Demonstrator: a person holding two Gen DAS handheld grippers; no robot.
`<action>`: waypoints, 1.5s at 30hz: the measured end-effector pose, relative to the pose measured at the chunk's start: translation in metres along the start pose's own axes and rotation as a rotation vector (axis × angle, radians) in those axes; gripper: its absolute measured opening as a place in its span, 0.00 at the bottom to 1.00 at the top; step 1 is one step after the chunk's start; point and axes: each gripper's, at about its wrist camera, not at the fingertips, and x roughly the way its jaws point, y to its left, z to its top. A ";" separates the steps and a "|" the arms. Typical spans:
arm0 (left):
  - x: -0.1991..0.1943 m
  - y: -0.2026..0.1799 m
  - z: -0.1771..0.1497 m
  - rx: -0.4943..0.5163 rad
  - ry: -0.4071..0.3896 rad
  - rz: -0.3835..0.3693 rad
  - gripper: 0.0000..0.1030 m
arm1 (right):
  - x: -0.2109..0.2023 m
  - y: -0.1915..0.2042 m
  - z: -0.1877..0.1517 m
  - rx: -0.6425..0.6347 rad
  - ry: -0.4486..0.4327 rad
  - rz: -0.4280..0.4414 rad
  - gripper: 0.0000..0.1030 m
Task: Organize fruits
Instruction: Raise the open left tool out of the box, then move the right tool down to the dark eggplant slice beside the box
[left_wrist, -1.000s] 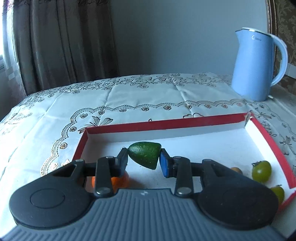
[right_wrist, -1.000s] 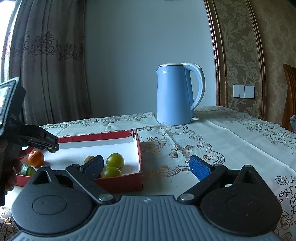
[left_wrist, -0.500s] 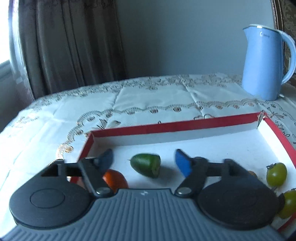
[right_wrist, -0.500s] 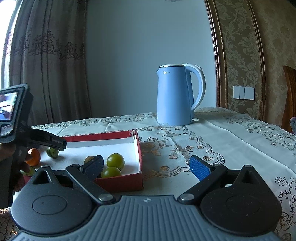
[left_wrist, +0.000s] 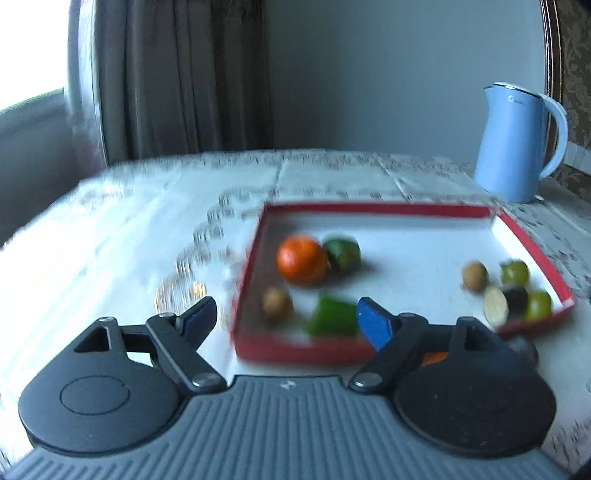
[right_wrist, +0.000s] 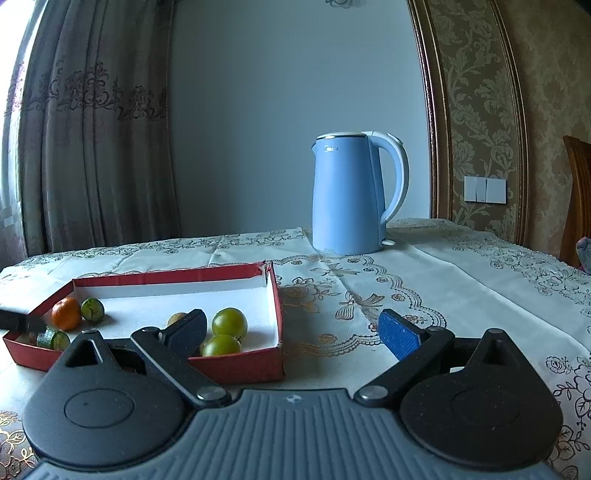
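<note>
A red tray (left_wrist: 373, 209) with a white floor holds fruit: an orange (left_wrist: 302, 260), a green fruit piece (left_wrist: 342, 253) touching it, a cucumber piece (left_wrist: 332, 316), two brown nuts, green tomatoes (left_wrist: 514, 272) and an eggplant slice (left_wrist: 496, 305). My left gripper (left_wrist: 284, 319) is open and empty, just in front of the tray's near left corner; its view is blurred. My right gripper (right_wrist: 295, 328) is open and empty, in front of the tray's (right_wrist: 236, 369) right corner. The orange (right_wrist: 65, 313), green piece (right_wrist: 92, 308) and tomatoes (right_wrist: 229, 323) show there too.
A blue kettle (right_wrist: 351, 192) stands behind the tray on the embroidered tablecloth (right_wrist: 443, 280); it also shows in the left wrist view (left_wrist: 517, 144). Curtains (right_wrist: 92, 129) hang at the back left. A wooden chair (right_wrist: 576, 199) is at the far right.
My left gripper opened, let go of the green fruit piece beside the orange in the tray, then pulled back and up to the left. My right gripper has not moved.
</note>
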 end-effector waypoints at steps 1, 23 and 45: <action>-0.003 0.001 -0.005 -0.009 -0.001 -0.005 0.80 | 0.000 0.001 0.000 -0.003 -0.002 -0.001 0.97; -0.001 0.020 -0.032 -0.068 0.082 0.006 0.83 | -0.003 0.001 -0.001 -0.008 -0.008 -0.013 0.98; 0.008 0.020 -0.029 -0.099 0.073 0.001 0.94 | -0.022 0.026 -0.003 -0.125 0.088 0.188 0.98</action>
